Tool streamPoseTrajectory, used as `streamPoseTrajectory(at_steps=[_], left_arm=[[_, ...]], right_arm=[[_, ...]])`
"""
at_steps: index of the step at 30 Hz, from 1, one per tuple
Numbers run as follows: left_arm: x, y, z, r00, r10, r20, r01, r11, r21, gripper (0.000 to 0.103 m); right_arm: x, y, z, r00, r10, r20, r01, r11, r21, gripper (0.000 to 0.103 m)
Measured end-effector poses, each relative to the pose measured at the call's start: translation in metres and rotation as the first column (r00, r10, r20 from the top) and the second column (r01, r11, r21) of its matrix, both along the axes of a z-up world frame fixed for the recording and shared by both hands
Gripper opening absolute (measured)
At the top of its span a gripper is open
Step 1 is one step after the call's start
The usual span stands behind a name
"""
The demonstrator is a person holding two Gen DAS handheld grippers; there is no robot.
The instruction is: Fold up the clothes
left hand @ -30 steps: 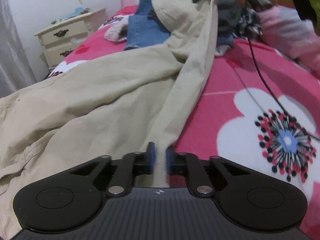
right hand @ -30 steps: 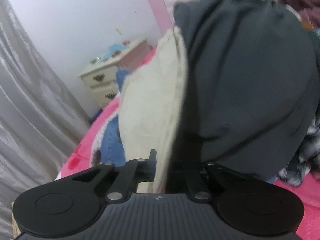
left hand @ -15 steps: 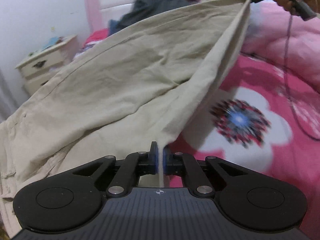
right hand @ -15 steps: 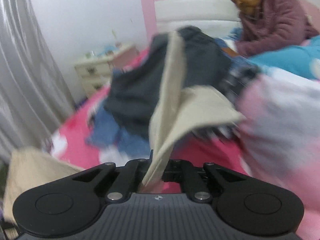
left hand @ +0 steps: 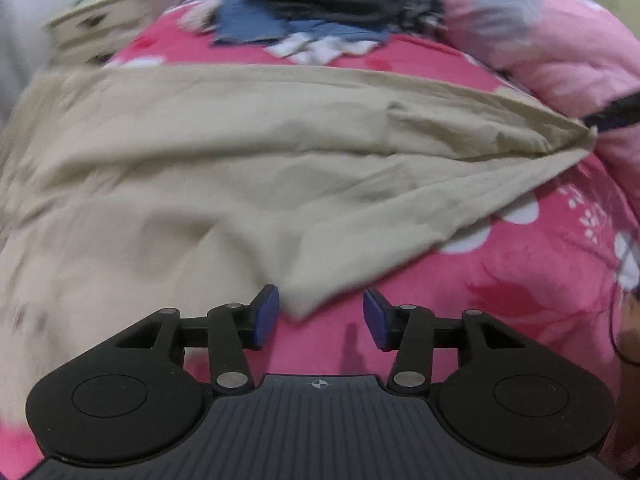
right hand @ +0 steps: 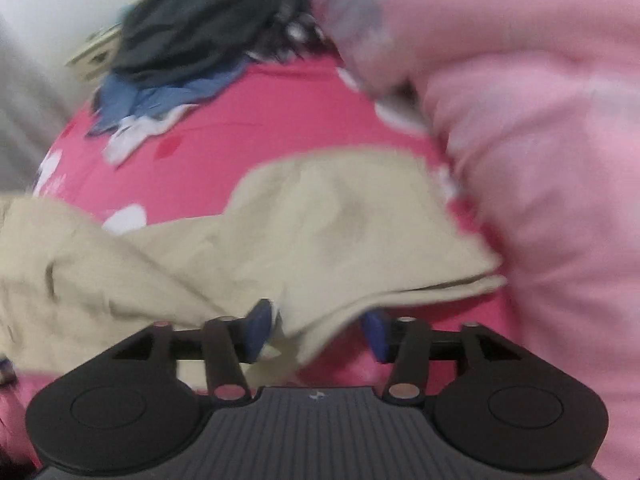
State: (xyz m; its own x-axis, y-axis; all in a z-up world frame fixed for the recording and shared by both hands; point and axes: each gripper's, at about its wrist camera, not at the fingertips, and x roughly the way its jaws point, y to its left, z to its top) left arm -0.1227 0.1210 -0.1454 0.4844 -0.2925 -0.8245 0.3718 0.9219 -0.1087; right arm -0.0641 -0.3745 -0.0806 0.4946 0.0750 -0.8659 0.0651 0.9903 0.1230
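Beige trousers (left hand: 224,184) lie spread flat across the pink flowered bedspread (left hand: 500,280). My left gripper (left hand: 320,318) is open, and the near corner of a trouser leg lies loose between its blue pads. In the right wrist view the beige trousers (right hand: 320,232) lie on the bed, and my right gripper (right hand: 316,330) is open with the leg end draped loosely between its pads. The right gripper's tip also shows in the left wrist view (left hand: 612,114) at the far corner of the cloth.
A heap of dark, blue and white clothes (left hand: 328,4) lies at the head of the bed. A pink quilt (right hand: 540,120) is bunched on the right. A cream nightstand (left hand: 100,28) stands at the left beside the bed.
Both grippers lowered the trousers from held up in the air onto the bed, then opened and let go of the cloth.
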Motion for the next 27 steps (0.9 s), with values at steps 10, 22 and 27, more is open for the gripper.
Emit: streamPoseTrajectory(at_steps=[10,22,27], left_arm=[[-0.035,0.091,0.004,0.737,0.671,-0.078,-0.675,0.736,-0.054,0.052],[-0.035,0.146,-0.037,0.295,0.942,-0.161,-0.947,0.266,-0.18,0.062],[-0.03,0.134,-0.044,0.288,0.954,-0.079,-0.942,0.268,-0.201,0.068]], right_arm=[[-0.037,0.083,0.048,0.789,0.552,0.27,-0.477,0.827,-0.297,0.059],[-0.045,0.272,-0.055,0.177,0.973,0.147,-0.895,0.222,-0.388,0.061],[-0.039,0.289,-0.087,0.156,0.986,0.06,-0.865,0.166,-0.474,0.057]])
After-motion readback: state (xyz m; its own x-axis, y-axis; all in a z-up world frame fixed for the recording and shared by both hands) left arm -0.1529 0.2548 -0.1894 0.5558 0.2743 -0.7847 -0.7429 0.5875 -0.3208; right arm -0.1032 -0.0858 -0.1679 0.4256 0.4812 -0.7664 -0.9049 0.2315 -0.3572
